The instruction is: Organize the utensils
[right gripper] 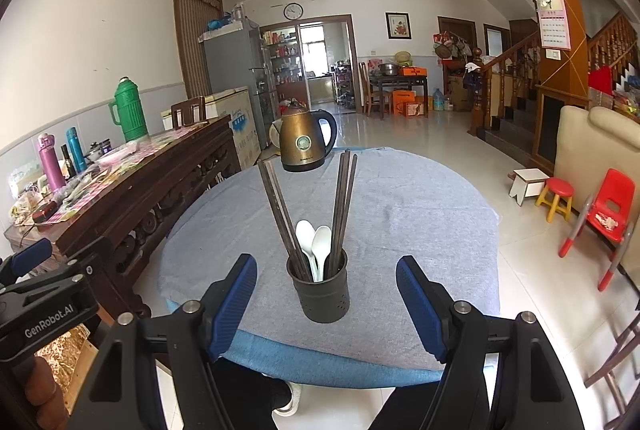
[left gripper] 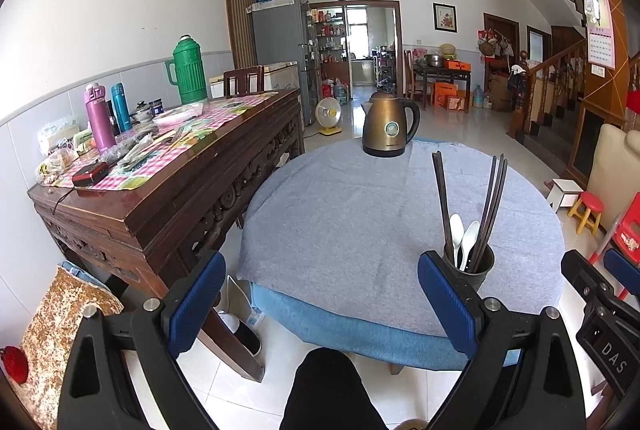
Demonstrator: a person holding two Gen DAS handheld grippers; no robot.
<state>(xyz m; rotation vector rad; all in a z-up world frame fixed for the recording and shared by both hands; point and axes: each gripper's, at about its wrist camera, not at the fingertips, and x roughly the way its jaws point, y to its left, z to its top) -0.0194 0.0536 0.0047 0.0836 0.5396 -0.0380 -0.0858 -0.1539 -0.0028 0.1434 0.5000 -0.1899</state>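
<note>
A dark perforated utensil holder (right gripper: 320, 292) stands near the front edge of a round table under a grey cloth (right gripper: 400, 209). It holds several dark chopsticks (right gripper: 344, 197) and two white spoons (right gripper: 314, 250). My right gripper (right gripper: 326, 304) is open, its blue pads apart on either side of the holder and short of it, touching nothing. My left gripper (left gripper: 318, 302) is open and empty to the left, over the table's front edge; the holder (left gripper: 474, 268) shows just behind its right pad. The right gripper (left gripper: 600, 294) shows at that view's right edge.
A bronze kettle (right gripper: 304, 143) stands at the table's far side. A long wooden sideboard (left gripper: 168, 181) with flasks and clutter runs along the left. A person's dark-trousered legs (left gripper: 324, 390) are below the table edge. Red chair and small stools (right gripper: 560, 197) stand on the right.
</note>
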